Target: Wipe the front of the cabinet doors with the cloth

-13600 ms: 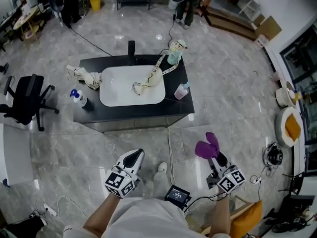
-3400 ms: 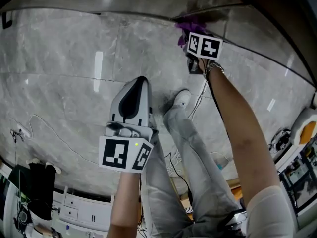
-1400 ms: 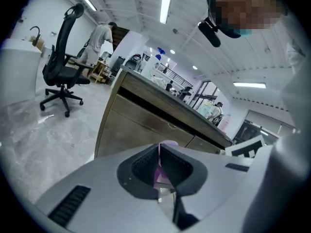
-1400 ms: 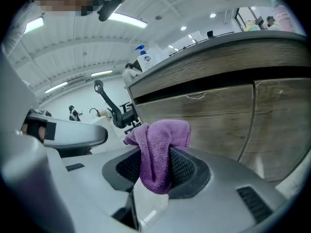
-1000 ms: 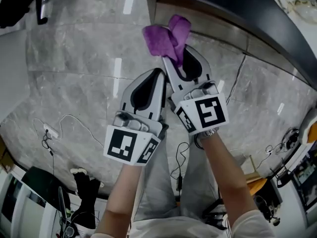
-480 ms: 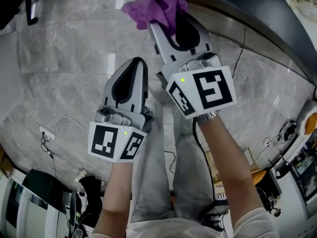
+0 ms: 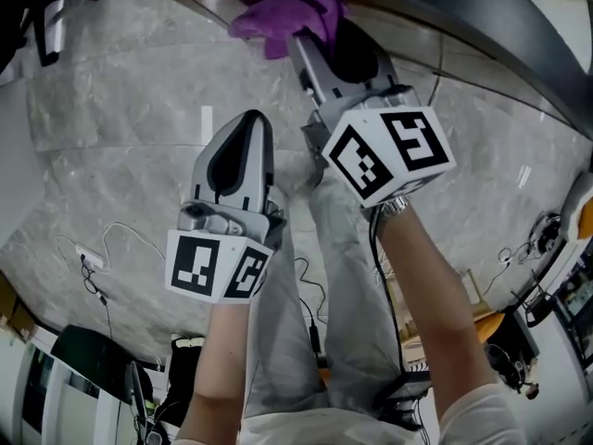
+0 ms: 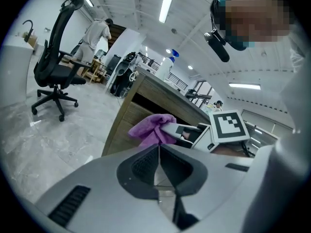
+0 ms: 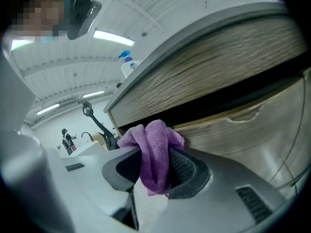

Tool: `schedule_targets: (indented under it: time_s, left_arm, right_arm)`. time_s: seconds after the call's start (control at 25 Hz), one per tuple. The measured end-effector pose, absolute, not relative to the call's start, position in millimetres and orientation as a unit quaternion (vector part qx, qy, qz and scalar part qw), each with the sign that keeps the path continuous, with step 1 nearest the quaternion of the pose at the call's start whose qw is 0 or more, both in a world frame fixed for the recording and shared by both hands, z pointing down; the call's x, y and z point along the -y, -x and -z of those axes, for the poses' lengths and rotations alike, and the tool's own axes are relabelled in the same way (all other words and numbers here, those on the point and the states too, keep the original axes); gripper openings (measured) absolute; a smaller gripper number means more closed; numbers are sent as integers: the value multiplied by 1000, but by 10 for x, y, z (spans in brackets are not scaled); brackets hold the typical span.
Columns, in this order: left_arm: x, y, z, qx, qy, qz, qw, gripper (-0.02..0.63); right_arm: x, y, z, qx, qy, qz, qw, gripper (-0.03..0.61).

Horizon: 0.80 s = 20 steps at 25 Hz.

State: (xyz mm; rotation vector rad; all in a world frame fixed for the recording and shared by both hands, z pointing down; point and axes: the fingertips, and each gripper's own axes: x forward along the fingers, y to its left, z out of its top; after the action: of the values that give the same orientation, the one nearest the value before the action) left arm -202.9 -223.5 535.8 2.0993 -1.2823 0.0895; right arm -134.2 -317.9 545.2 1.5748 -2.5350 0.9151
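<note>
My right gripper point(image 7: 310, 28) is shut on a purple cloth point(image 7: 283, 14), held up against the wood-grain cabinet front point(image 9: 228, 57) under the dark countertop. In the right gripper view the cloth point(image 9: 154, 152) bulges from between the jaws, touching the lower door panel point(image 9: 252, 125) just below a dark gap. My left gripper point(image 7: 243, 137) hangs lower and to the left, shut with nothing in it. From the left gripper view I see the cloth point(image 8: 151, 129) and the right gripper against the cabinet corner point(image 8: 127, 114).
A grey marble floor point(image 7: 111, 156) lies below, with cables point(image 7: 93, 248) at the left. An office chair point(image 8: 56, 69) stands to the left of the cabinet. A spray bottle point(image 9: 130, 64) sits on the countertop edge. The person's legs point(image 7: 306, 341) are under the grippers.
The right gripper has pushed the cloth further up to the cabinet front. The left gripper has barely moved over the last half second.
</note>
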Motion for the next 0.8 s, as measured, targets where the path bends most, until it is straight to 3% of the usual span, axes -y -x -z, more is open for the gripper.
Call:
schedule_targets:
  time_s: [0.8]
  left_arm:
    - [1867, 665, -5319, 432, -839, -64, 325, 17]
  right_arm:
    - [2760, -850, -5772, 707, -612, -355, 17, 135]
